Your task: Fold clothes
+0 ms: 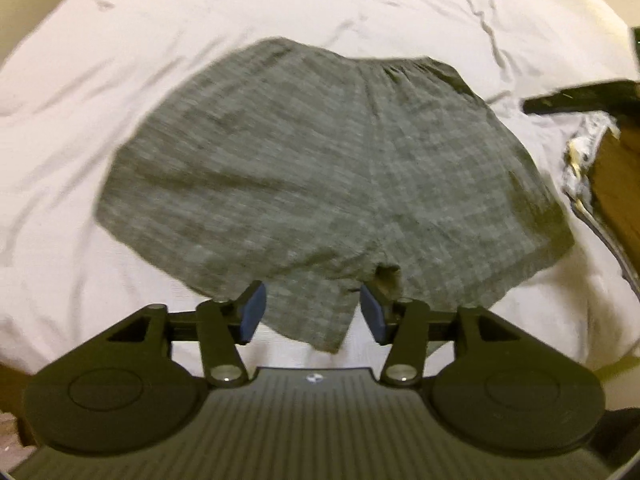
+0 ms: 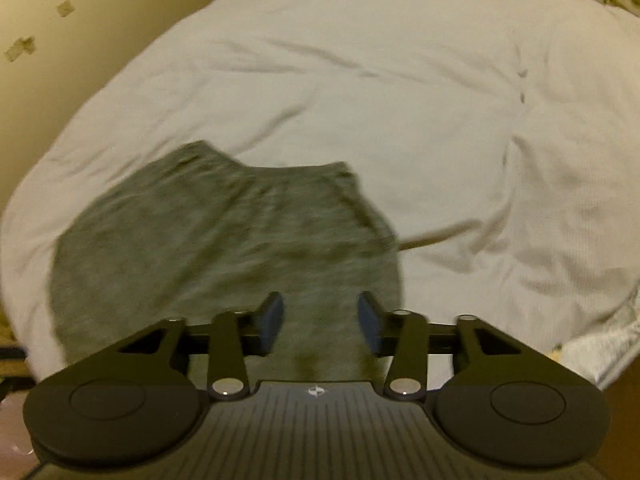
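Observation:
A pair of grey checked shorts (image 1: 320, 176) lies spread flat on a white bed sheet (image 1: 120, 60), waistband at the far side and leg hems toward me. My left gripper (image 1: 312, 312) is open above the near hem, around the crotch split, with its blue pads apart and nothing pinched. In the right wrist view the same shorts (image 2: 208, 248) lie left of centre, blurred. My right gripper (image 2: 320, 322) is open above the near right leg of the shorts, with cloth showing between its fingers but not clamped.
The white sheet (image 2: 400, 100) covers the bed far and to the right. In the left wrist view a dark object (image 1: 580, 98) and a brown box edge (image 1: 616, 184) with crumpled paper sit at the right. A beige wall (image 2: 60, 60) is left of the bed.

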`<state>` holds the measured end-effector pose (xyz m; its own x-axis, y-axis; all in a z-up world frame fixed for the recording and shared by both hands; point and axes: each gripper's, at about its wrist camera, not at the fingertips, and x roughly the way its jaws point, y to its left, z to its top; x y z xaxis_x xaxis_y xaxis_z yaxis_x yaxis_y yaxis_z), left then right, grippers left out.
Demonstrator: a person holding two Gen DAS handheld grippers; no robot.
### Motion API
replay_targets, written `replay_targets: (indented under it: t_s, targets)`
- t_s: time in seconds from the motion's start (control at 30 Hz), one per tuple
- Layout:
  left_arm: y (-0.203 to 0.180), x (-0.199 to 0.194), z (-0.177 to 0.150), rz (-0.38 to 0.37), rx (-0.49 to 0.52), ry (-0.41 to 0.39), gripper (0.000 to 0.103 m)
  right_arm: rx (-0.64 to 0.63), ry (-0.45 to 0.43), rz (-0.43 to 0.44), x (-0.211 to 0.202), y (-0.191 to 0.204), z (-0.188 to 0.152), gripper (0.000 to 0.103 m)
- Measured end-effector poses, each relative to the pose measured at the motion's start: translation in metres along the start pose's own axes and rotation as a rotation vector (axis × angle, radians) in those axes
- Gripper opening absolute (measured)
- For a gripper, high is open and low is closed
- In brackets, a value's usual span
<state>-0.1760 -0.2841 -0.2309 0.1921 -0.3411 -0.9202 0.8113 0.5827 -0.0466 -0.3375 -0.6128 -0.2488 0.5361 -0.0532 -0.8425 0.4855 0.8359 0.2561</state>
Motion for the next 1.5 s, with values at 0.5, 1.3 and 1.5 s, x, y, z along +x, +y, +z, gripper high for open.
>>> replay_targets:
  t_s: [0.5,1.3,1.5]
  targets:
    - [-0.011,-0.067,0.023,0.147,0.043,-0.053,0.101,0.003,0.050,-0.066,-0.098,0.092,0.000,0.088]
    - [-0.035,-0.122,0.004,0.234,-0.032,-0.120,0.102,-0.235,0.081,-0.030,-0.147,0.124,-0.008,0.088]
    - [-0.080,-0.129,-0.004,0.305,-0.121,-0.113,0.102,-0.302,0.096,0.015,-0.157,0.074,-0.008,0.088]
